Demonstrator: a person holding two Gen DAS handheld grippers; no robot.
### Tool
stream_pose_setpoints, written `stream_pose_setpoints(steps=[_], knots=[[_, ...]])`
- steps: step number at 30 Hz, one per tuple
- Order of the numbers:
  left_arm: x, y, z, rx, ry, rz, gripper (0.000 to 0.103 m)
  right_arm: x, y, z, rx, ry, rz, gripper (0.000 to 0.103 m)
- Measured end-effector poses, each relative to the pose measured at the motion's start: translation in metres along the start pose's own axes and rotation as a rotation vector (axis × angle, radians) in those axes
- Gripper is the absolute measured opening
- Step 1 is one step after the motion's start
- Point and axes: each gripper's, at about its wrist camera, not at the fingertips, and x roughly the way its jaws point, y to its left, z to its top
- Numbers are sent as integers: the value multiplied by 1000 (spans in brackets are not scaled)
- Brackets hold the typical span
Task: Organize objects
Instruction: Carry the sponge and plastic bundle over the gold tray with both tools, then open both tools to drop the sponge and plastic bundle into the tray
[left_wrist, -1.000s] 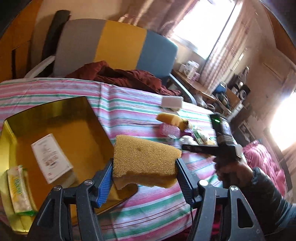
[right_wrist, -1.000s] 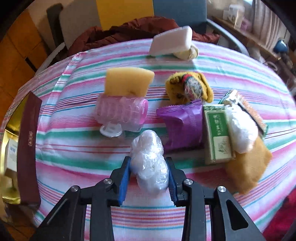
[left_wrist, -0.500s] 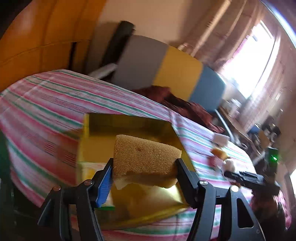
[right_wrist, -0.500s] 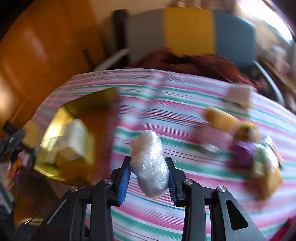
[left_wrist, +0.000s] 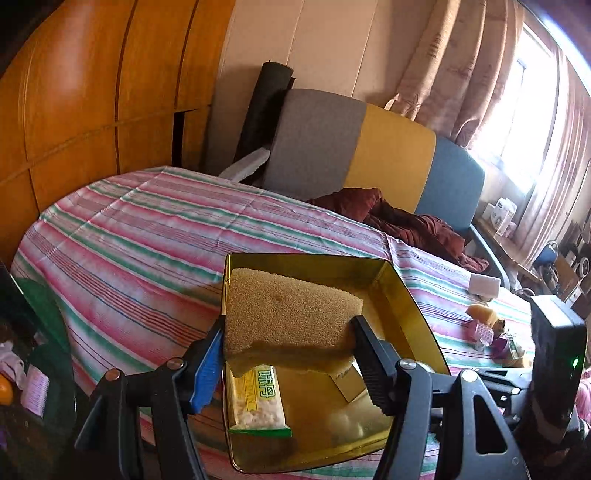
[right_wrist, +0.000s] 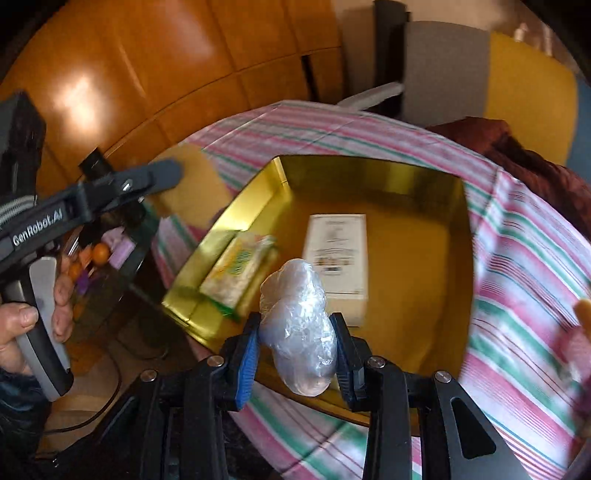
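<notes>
My left gripper (left_wrist: 288, 343) is shut on a yellow-brown sponge (left_wrist: 288, 314) and holds it above the gold tray (left_wrist: 406, 295). My right gripper (right_wrist: 295, 343) is shut on a clear plastic bag bundle (right_wrist: 295, 325) and holds it over the near edge of the same gold tray (right_wrist: 369, 173). In the tray lie a green-and-yellow snack packet (left_wrist: 256, 398), which also shows in the right wrist view (right_wrist: 240, 273), and a white box (right_wrist: 338, 266). The left gripper's body shows at the left of the right wrist view (right_wrist: 92, 199).
The tray sits on a table with a pink and green striped cloth (left_wrist: 129, 243). Several loose items lie at the far right of the table (left_wrist: 484, 321). A grey, yellow and blue chair (left_wrist: 369, 158) with a maroon cloth (left_wrist: 402, 221) stands behind. A wooden wall (left_wrist: 92, 92) is at left.
Both grippers have swung left from the pile of loose items to the gold tray, each still carrying its object. The right gripper now hangs over the tray's near edge.
</notes>
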Motion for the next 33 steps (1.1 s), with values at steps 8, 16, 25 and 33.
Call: stream_pose_setpoints(steps=[8, 16, 25, 33], knots=[[5, 14, 3, -29, 10, -28, 66, 17, 6, 4, 6, 19, 32, 37], [10, 33, 8, -96, 12, -47, 66, 29, 13, 6, 3, 39, 56, 37], [33, 25, 25, -44, 4, -44, 66, 48, 12, 5, 59, 70, 102, 46], [76, 21, 39, -27, 59, -9, 74, 41, 6, -7, 96, 76, 105, 55]])
